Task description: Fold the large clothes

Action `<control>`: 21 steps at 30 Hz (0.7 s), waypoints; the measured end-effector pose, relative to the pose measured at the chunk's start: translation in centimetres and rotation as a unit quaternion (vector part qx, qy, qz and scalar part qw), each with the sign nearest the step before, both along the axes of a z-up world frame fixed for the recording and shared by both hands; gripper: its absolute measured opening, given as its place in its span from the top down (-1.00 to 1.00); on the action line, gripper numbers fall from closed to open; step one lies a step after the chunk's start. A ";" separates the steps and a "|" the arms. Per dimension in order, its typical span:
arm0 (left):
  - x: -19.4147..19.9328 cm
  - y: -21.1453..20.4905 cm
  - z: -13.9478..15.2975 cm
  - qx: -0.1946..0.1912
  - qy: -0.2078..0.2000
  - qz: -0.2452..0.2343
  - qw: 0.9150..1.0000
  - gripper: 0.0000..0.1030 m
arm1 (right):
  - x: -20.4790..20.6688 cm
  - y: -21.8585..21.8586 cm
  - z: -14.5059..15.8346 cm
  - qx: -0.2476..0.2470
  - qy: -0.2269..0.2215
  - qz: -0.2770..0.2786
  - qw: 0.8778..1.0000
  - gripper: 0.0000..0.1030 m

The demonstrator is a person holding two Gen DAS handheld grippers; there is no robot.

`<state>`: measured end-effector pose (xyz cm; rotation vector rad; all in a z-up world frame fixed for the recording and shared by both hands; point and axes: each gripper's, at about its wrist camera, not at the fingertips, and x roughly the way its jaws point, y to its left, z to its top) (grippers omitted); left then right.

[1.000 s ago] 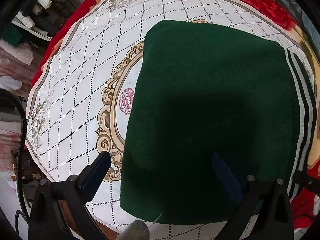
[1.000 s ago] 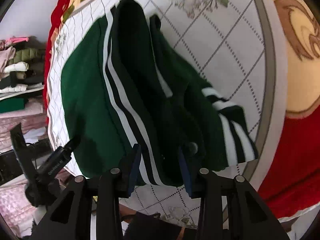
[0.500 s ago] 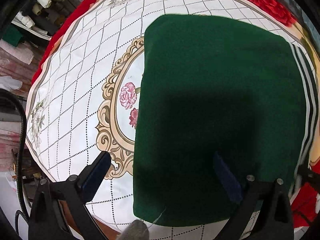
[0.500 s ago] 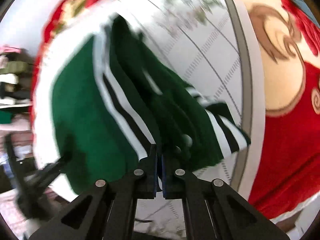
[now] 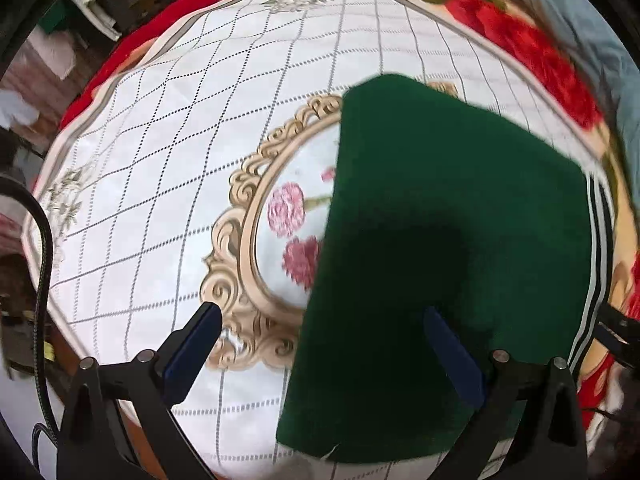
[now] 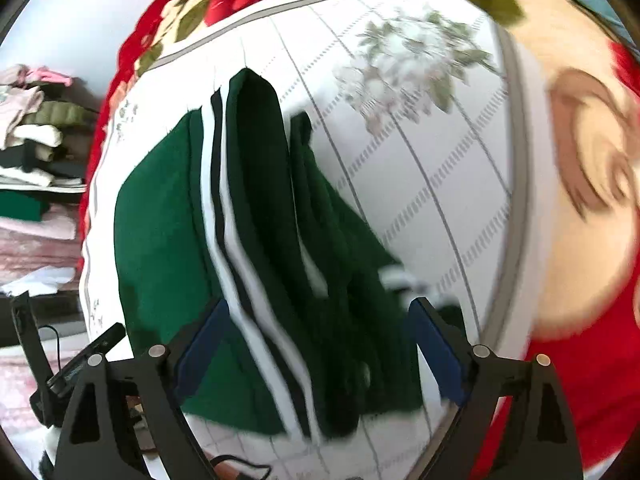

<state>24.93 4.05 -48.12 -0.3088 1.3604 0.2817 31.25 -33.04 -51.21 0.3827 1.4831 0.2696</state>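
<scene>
The green garment is lying folded on the patterned bedspread, running lengthwise straight away from the right gripper. Its striped, bunched edge is sitting directly between that gripper's wide-spread fingers, which are gripping nothing. The left gripper is also hanging fully open and empty; the garment's flat plain panel is lying ahead and toward its right finger, with bare bedspread under the left one. The right gripper is judged nearer the loose edge.

The green garment is seen as matt, slightly fuzzy knit cloth with smooth white stripes. The bedspread is shown as smooth printed cloth. Each hand-held gripper is made of matt black plastic.
</scene>
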 end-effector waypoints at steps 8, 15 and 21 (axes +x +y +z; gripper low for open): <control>3.3 1.9 -3.3 -0.110 -0.031 -0.025 0.993 -1.00 | 5.7 0.6 -7.5 0.115 0.049 0.077 0.989 -1.00; 5.1 1.7 -4.3 -0.161 -0.043 -0.075 0.983 -1.00 | 5.6 1.5 -8.2 0.160 0.078 0.080 0.981 -0.91; 6.0 3.1 -4.5 -0.183 -0.049 -0.122 0.974 -1.00 | 3.0 3.1 -7.6 0.265 0.123 0.024 0.956 -0.71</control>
